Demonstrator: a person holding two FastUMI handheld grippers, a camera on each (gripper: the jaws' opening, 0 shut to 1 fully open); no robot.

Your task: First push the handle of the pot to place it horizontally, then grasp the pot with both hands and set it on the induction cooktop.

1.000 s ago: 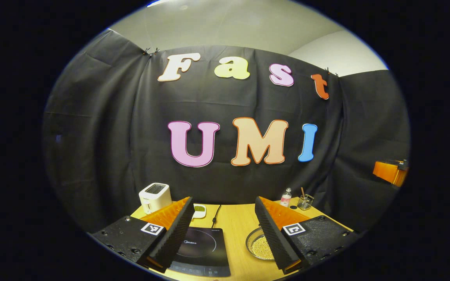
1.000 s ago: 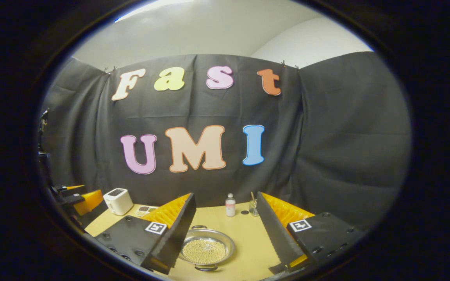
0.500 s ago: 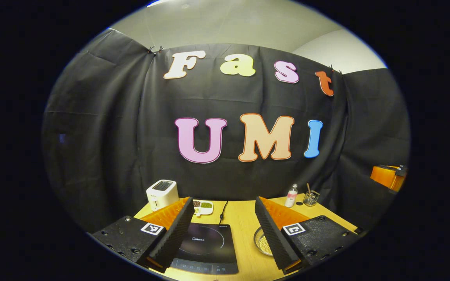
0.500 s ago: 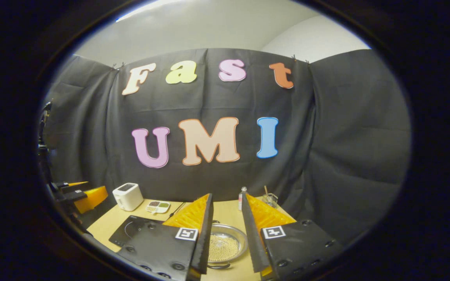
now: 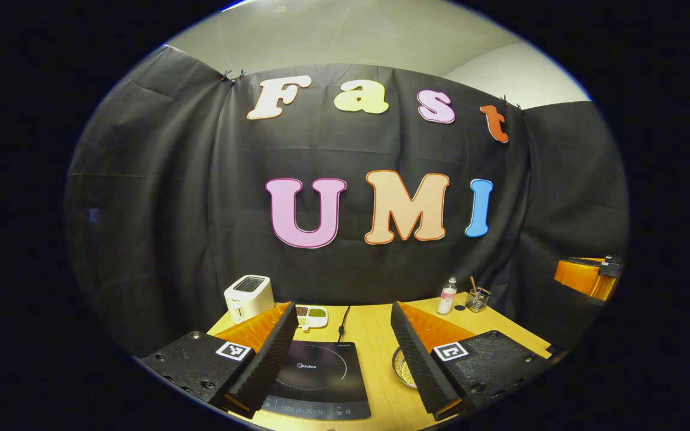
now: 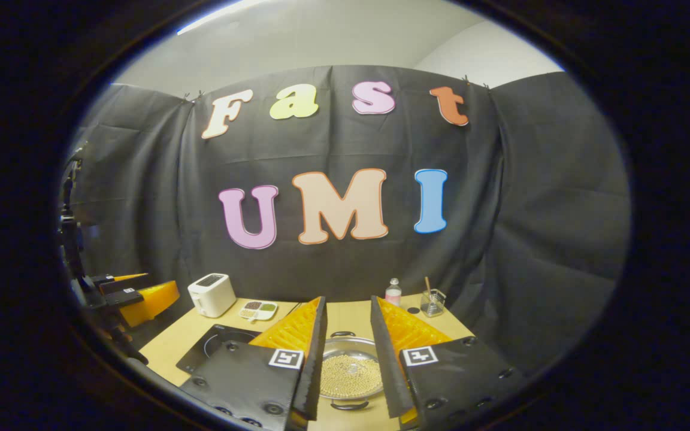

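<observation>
A shallow metal pot (image 6: 349, 371) full of small pale beads sits on a wooden table (image 6: 183, 335), just to the right of a black induction cooktop (image 5: 316, 377) and not on it. The pot's two loop handles point toward and away from the right gripper (image 6: 348, 353), which hovers over the pot with its fingers drawn close but not touching, holding nothing. The left gripper (image 5: 345, 353) hangs above the cooktop, fingers wide apart and empty. By my reckoning nothing is done yet: the handles need turning, then the lift.
</observation>
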